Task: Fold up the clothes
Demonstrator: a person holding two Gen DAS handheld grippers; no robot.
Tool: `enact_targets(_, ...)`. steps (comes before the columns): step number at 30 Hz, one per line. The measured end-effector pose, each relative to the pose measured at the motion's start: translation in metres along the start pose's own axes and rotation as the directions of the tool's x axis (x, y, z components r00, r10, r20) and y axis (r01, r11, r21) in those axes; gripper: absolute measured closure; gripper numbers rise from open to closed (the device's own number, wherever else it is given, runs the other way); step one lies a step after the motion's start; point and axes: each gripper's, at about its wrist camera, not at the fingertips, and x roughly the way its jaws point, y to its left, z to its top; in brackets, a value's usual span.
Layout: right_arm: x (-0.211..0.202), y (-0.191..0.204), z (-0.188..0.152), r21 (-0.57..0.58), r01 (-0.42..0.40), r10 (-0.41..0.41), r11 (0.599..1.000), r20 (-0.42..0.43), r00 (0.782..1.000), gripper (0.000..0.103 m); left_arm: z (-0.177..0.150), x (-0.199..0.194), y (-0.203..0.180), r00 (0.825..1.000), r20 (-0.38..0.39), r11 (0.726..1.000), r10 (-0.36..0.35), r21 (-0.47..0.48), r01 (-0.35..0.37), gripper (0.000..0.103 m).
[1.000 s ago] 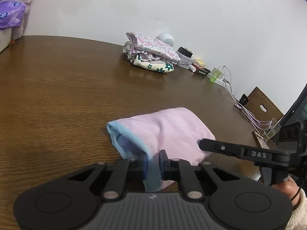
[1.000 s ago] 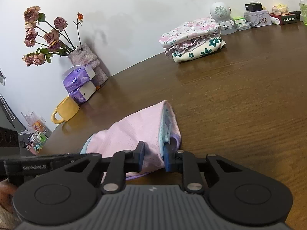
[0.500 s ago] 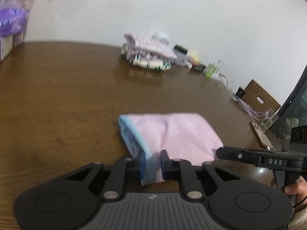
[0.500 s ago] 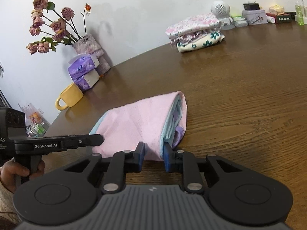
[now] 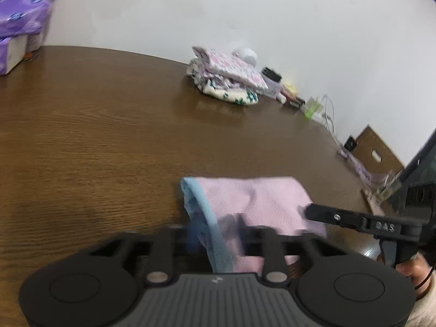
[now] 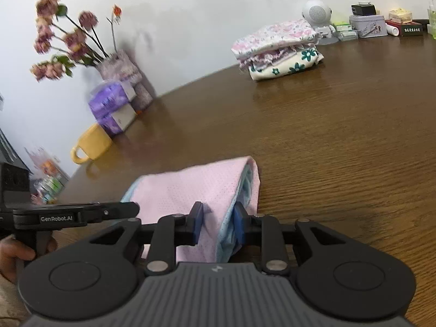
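A dark wooden table [image 6: 340, 141] set against a plain white wall. The folded pink garment [image 6: 190, 188], edged in light blue, lies at the near edge of the table. The left hand-held gripper [image 5: 215, 234] and the right hand-held gripper [image 6: 216, 222] each have their fingers parted around a near corner of the cloth; the gaps look wider than the fabric, so both appear slack, though blur in the left view leaves this uncertain.

Risks, as judged: a slack grip may let the layers spring open, and the blue-edged inner layers [image 6: 246, 182], already showing at the right side, may slide out of line. Cloth caught on a pad would drag the fold askew as the tool pulls away.

Surroundings: a stack of folded floral clothes [image 6: 278, 51] lies far across the table, well apart. A yellow mug [image 6: 91, 147], tissue packs [image 6: 113, 107] and a vase of flowers [image 6: 120, 68] stand far left; small boxes [image 6: 368, 24] line the far right. Nothing lies between garment and stack.
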Motion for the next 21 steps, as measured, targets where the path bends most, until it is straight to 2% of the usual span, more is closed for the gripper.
enact_targets(1, -0.005, -0.002, 0.002, 0.004, -0.008, 0.008, 1.000, 0.010, 1.000, 0.063, 0.003, -0.003, 0.003, 1.000, 0.010, 1.000, -0.005, -0.026, 0.005, 0.022)
enact_targets(2, -0.009, -0.004, 0.004, 0.002, -0.012, 0.012, 1.000, 0.013, 1.000, 0.044, 0.005, -0.005, 0.007, 1.000, 0.017, 0.999, -0.009, -0.051, 0.010, 0.020)
enact_targets(3, -0.012, -0.007, 0.006, -0.002, -0.012, 0.012, 1.000, 0.013, 1.000, 0.039, 0.008, -0.004, 0.010, 1.000, 0.005, 0.997, -0.015, -0.075, 0.015, 0.019)
enact_targets(4, -0.013, -0.010, 0.009, -0.006, -0.009, 0.009, 1.000, 0.007, 1.000, 0.035, 0.011, 0.001, 0.014, 1.000, -0.021, 0.995, -0.018, -0.102, 0.015, 0.019)
enact_targets(6, -0.007, -0.017, 0.013, 0.011, -0.023, 0.023, 1.000, -0.025, 0.999, 0.035, 0.015, 0.012, 0.020, 0.997, -0.066, 0.988, -0.030, -0.151, 0.020, 0.020)
enact_targets(11, 0.013, -0.034, 0.018, 0.091, -0.091, 0.099, 0.992, -0.088, 0.991, 0.036, 0.023, 0.028, 0.020, 0.991, -0.095, 0.982, -0.096, -0.170, 0.079, 0.020)
enact_targets(13, 0.018, -0.037, 0.017, 0.117, -0.125, 0.136, 0.985, -0.095, 0.986, 0.038, 0.024, 0.032, 0.018, 0.988, -0.107, 0.983, -0.115, -0.158, 0.097, 0.023)
enact_targets(14, 0.020, -0.039, 0.017, 0.135, -0.143, 0.157, 0.980, -0.099, 0.983, 0.043, 0.025, 0.035, 0.016, 0.985, -0.117, 0.982, -0.127, -0.156, 0.108, 0.025)
enact_targets(15, 0.022, -0.042, 0.017, 0.156, -0.161, 0.179, 0.974, -0.103, 0.978, 0.048, 0.025, 0.038, 0.014, 0.984, -0.125, 0.983, -0.129, -0.145, 0.111, 0.032)
enact_targets(16, 0.025, -0.044, 0.015, 0.185, -0.180, 0.202, 0.966, -0.112, 0.973, 0.060, 0.025, 0.041, 0.012, 0.982, -0.132, 0.984, -0.132, -0.134, 0.114, 0.043)
enact_targets(17, 0.030, -0.047, 0.014, 0.213, -0.193, 0.221, 0.958, -0.119, 0.968, 0.075, 0.026, 0.044, 0.010, 0.981, -0.140, 0.985, -0.134, -0.125, 0.116, 0.050)
enact_targets(18, 0.034, -0.050, 0.012, 0.242, -0.203, 0.239, 0.949, -0.127, 0.963, 0.081, 0.025, 0.048, 0.012, 0.979, -0.146, 0.983, -0.139, -0.137, 0.119, 0.072)
enact_targets(19, 0.038, -0.055, 0.011, 0.275, -0.221, 0.263, 0.936, -0.128, 0.956, 0.087, 0.023, 0.053, 0.019, 0.973, -0.154, 0.973, -0.170, -0.181, 0.141, 0.084)
enact_targets(21, 0.044, -0.063, 0.008, 0.335, -0.251, 0.307, 0.908, -0.128, 0.943, 0.089, 0.018, 0.059, 0.030, 0.963, -0.146, 0.950, -0.225, -0.253, 0.183, 0.085)
